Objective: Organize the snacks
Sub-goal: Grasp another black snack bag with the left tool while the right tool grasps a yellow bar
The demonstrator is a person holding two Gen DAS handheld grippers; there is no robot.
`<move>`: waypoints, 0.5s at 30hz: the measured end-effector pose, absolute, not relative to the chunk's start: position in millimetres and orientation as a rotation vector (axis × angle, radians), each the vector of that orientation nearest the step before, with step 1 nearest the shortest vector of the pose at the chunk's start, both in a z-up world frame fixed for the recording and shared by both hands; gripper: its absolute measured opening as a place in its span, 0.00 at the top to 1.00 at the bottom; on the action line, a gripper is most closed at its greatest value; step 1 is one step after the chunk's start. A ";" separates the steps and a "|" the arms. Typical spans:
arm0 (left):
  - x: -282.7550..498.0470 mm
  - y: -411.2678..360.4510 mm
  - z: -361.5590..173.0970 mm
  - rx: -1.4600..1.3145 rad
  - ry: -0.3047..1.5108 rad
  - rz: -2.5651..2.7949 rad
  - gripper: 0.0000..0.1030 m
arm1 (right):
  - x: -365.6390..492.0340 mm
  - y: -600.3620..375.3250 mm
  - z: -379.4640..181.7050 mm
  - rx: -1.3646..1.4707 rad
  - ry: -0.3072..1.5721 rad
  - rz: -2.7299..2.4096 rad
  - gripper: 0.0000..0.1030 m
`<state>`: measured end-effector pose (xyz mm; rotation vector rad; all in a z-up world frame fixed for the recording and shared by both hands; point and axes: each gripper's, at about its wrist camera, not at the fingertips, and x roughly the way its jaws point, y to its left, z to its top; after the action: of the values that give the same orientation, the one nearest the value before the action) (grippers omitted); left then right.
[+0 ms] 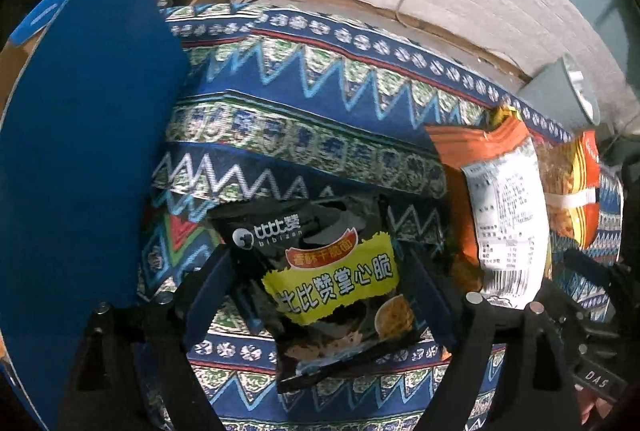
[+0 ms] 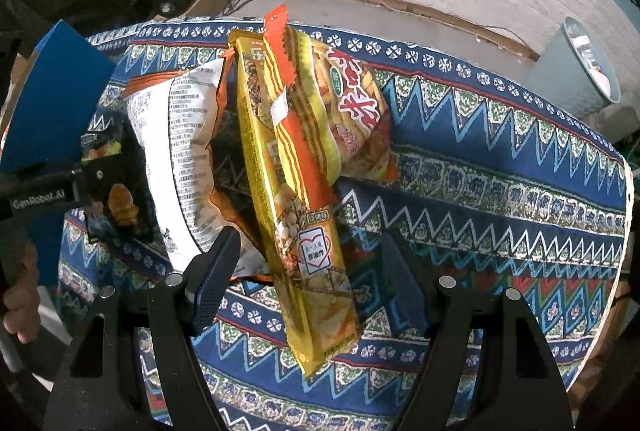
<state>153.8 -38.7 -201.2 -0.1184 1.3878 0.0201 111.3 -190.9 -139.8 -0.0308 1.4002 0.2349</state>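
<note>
Black snack bag [image 1: 332, 287], printed "bibizan", lies on the bench cloth [image 1: 320, 103] between the wide left claw [image 1: 320, 291] fingers, lower edge hidden. Yellow snack pack [image 2: 296, 199] sits between the wide right claw [image 2: 312, 271] — small print illegible.

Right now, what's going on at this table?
A person is sorting snack packets on a patterned tablecloth, one handheld claw in each hand. The left claw points down over a black packet with a yellow label, fingers on either side and not pressing it. The right claw straddles a long yellow packet, which lies across a white-backed orange bag and a red-lettered bag; its fingers stand clear too. A blue box stands at the left.
</note>
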 end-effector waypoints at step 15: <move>129.6 -63.2 -205.3 0.076 1.346 -0.121 0.41 | 123.4 -176.8 -162.1 -0.061 1.365 0.249 0.41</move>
<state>129.6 -63.2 -205.3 0.0760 1.3456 -0.1206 123.4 -176.8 -162.1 -0.0609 1.3647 0.2487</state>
